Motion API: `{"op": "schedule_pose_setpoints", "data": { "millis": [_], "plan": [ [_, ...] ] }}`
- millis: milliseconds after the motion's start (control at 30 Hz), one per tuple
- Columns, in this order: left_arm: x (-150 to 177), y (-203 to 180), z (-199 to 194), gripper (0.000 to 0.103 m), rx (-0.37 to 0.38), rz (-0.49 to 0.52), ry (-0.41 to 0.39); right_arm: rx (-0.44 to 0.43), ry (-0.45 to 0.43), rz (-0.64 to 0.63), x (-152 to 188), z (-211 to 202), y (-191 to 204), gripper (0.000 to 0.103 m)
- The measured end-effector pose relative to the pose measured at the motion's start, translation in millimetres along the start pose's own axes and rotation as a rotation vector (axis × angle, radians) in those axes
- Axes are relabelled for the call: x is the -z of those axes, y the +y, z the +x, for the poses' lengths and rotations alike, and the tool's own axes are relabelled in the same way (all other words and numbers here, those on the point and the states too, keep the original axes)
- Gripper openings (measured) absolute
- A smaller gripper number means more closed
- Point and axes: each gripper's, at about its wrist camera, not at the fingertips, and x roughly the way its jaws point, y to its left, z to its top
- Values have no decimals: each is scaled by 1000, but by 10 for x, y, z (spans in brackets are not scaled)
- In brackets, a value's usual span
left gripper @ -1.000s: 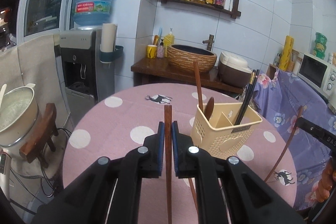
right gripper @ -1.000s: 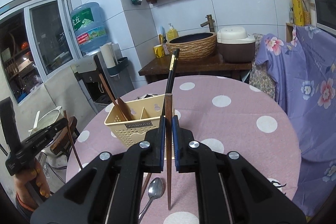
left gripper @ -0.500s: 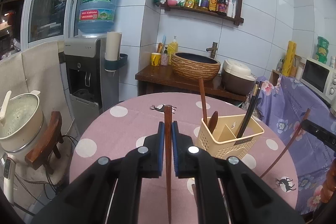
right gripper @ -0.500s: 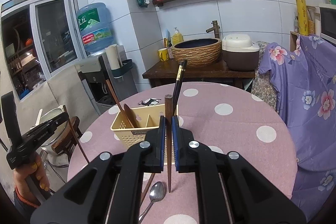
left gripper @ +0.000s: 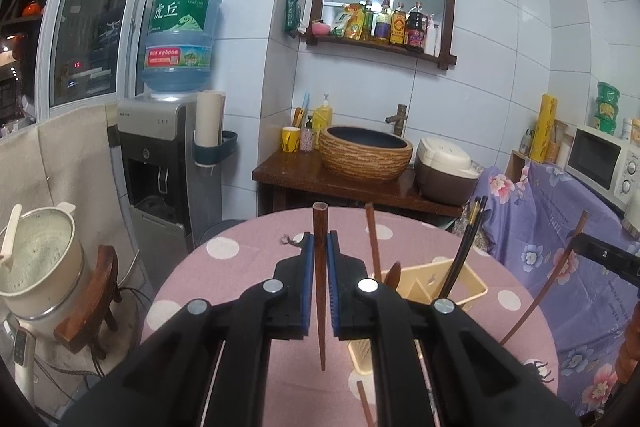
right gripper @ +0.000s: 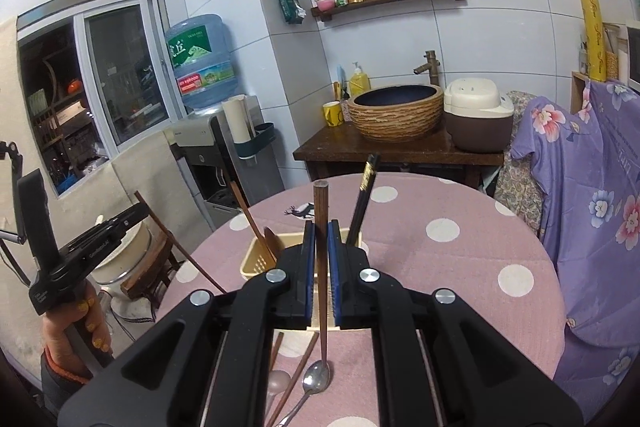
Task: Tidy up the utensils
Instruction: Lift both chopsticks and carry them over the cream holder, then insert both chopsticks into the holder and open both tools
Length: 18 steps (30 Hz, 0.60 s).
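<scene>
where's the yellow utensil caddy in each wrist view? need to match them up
Left wrist: yellow utensil caddy sits right of centre on the table, just beyond the left gripper's right finger.
Right wrist: caddy sits left of centre, mostly hidden behind the right gripper.
Shared landmark: woven basin, at and.

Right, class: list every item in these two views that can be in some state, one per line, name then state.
left gripper: shut on a brown chopstick, held upright, off the table.
right gripper: shut on a second brown chopstick, upright.
utensil basket: upright, holding black chopsticks and wooden utensils.
metal spoon: lying on the table.
</scene>
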Motion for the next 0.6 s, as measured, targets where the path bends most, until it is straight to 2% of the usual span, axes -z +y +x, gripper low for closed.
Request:
{"op": "schedule_pose_setpoints", "data": {
  "millis": [167, 267, 300, 400, 500, 600],
  "plan": [
    [-347, -82, -102, 7, 31, 16, -45, -33, -20, -27, -360, -123, 112, 7],
    [-580, -151, -184, 7, 54, 21, -81, -17, -51, -45, -600, -170, 189, 7],
    [-670, -181, -208, 2, 63, 21, -93, -11, -63, -46, -679, -179, 211, 7],
    [-891, -309, -264, 2, 68, 32, -136, 0, -100, -49, -921, -189, 273, 7],
    [-1028, -455, -255, 2, 83, 38, -158, 22, -129, -48, -1072, -143, 301, 7],
    [-1011, -519, -196, 2, 98, 38, -151, 34, -117, -34, -1056, -13, 280, 7]
  ]
}}
